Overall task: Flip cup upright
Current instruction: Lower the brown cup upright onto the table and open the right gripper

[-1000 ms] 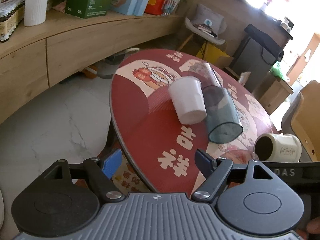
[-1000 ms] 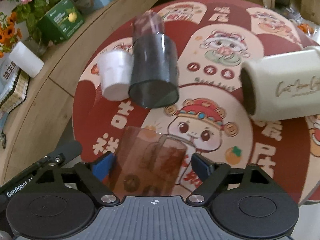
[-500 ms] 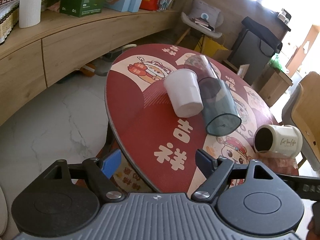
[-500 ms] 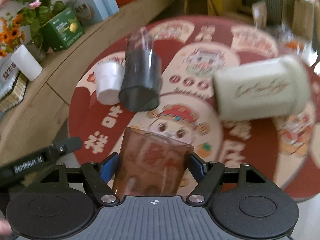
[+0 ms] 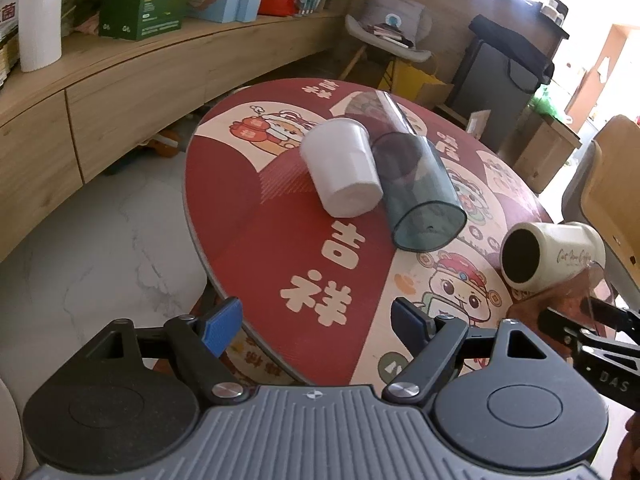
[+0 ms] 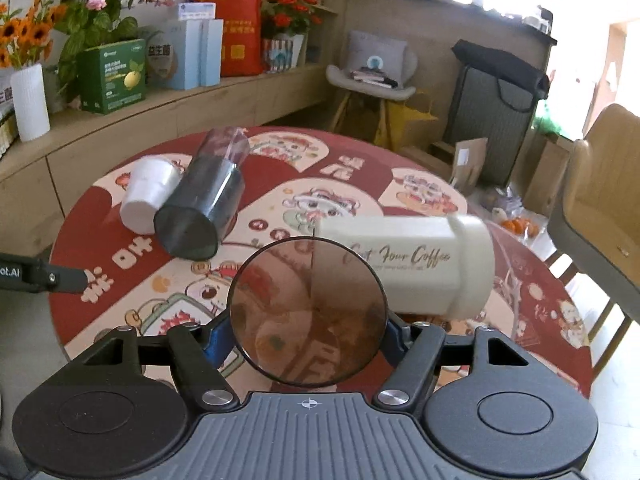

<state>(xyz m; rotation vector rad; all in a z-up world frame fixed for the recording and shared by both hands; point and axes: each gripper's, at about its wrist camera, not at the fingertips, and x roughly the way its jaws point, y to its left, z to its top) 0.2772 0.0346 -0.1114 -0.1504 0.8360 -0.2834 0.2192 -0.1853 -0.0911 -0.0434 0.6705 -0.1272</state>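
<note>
My right gripper (image 6: pixel 308 336) is shut on a clear brown cup (image 6: pixel 307 312), held above the near edge of the round red table (image 6: pixel 360 168); its round end faces the camera. The brown cup and right gripper also show in the left wrist view (image 5: pixel 560 300) at the right edge. My left gripper (image 5: pixel 316 320) is open and empty over the table's near left edge. A white cup (image 5: pixel 342 172), a dark teal clear cup (image 5: pixel 416 196) and a cream coffee mug (image 5: pixel 552 252) lie on their sides on the table.
A curved wooden counter (image 5: pixel 120 76) with boxes, a white vase (image 6: pixel 28 100) and flowers runs along the left. A tan chair (image 6: pixel 600 208) stands at the right. A grey stool (image 6: pixel 372 80) and a black bin (image 6: pixel 496 100) stand beyond the table.
My right gripper closed on the brown cup, lifted it and rotated it, so its round end now faces the camera. My left gripper drew back slightly and stayed open.
</note>
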